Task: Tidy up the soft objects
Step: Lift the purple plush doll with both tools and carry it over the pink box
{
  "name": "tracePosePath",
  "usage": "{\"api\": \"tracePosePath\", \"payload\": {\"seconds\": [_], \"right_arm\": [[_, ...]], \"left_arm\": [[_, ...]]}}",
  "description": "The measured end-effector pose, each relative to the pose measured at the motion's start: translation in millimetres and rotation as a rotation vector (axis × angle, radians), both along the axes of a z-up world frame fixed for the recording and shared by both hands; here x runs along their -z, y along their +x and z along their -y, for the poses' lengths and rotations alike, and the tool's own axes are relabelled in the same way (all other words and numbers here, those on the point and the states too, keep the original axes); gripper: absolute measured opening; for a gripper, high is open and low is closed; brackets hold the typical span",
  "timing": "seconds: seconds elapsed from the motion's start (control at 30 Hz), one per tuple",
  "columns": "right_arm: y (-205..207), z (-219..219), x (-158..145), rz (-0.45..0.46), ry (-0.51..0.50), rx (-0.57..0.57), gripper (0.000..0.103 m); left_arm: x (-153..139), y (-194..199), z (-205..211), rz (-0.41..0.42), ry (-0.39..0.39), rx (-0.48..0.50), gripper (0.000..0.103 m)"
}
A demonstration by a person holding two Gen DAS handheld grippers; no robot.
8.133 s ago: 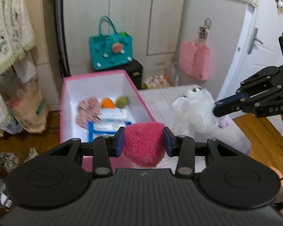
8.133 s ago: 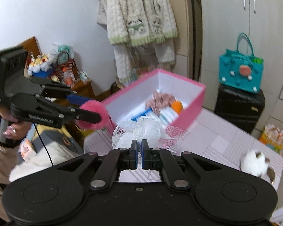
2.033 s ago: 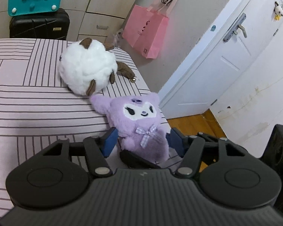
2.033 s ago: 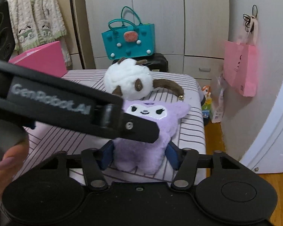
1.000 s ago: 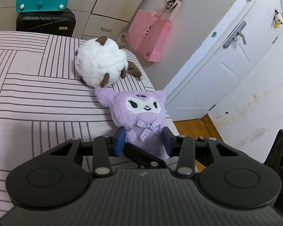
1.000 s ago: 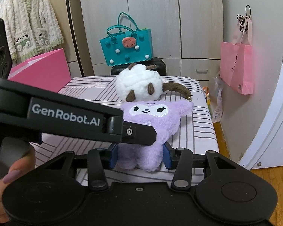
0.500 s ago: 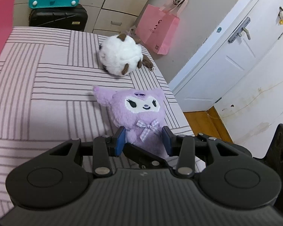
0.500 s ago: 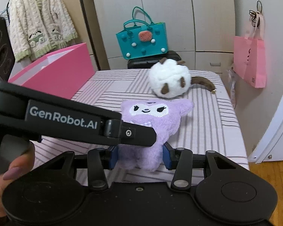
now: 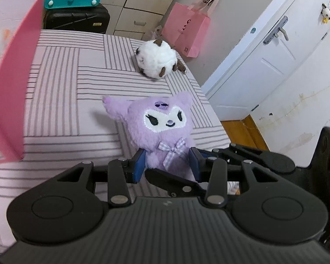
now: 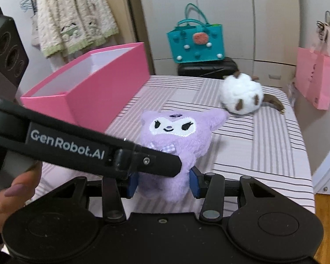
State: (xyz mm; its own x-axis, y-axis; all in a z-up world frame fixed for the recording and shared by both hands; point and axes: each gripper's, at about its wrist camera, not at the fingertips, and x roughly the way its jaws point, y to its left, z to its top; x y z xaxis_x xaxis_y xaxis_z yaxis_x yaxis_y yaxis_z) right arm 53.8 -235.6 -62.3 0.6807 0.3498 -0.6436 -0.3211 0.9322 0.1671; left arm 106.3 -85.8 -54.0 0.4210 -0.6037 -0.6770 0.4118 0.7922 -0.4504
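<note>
Both grippers clamp the same purple plush toy (image 9: 165, 127) at its lower body. Left gripper (image 9: 168, 164) has its blue pads pressed into the fur on either side, just under the checked bow (image 9: 172, 148). Right gripper (image 10: 162, 183) squeezes the toy's bottom from the other side, its jaws closed on the fur too. Toy is upright, face toward the cameras, held over the striped bed cover (image 9: 61, 101). Pink box (image 10: 103, 88) stands open on the bed just beside the toy, to its left in the right wrist view. White fluffy toy (image 9: 157, 60) with brown bits lies well behind, near the bed's far corner. A hand (image 10: 10, 200) with painted nails grips the left gripper's handle.
</note>
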Motion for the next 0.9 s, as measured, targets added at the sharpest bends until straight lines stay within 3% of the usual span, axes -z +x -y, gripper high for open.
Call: {"api": "tracePosePath", "payload": {"seconds": [0.4,0.67,0.9], "right_arm": [[-22.8,-37.9,-26.7,-0.024,0.028,-0.160,0.051],[-39.5,-69.1,-47.6,-0.028,0.041,-0.270,0.051],[-46.9,-95.5,-66.3,0.050,0.025,-0.329,0.051]], "left_arm": [[-20.7,-27.8,-55.9,-0.038,-0.021,-0.001,0.041],[-40.5,-58.4,-92.8,0.009,-0.007,-0.019,0.041],[-57.4,-75.4,-123.0,0.091,-0.018,-0.057,0.041]]}}
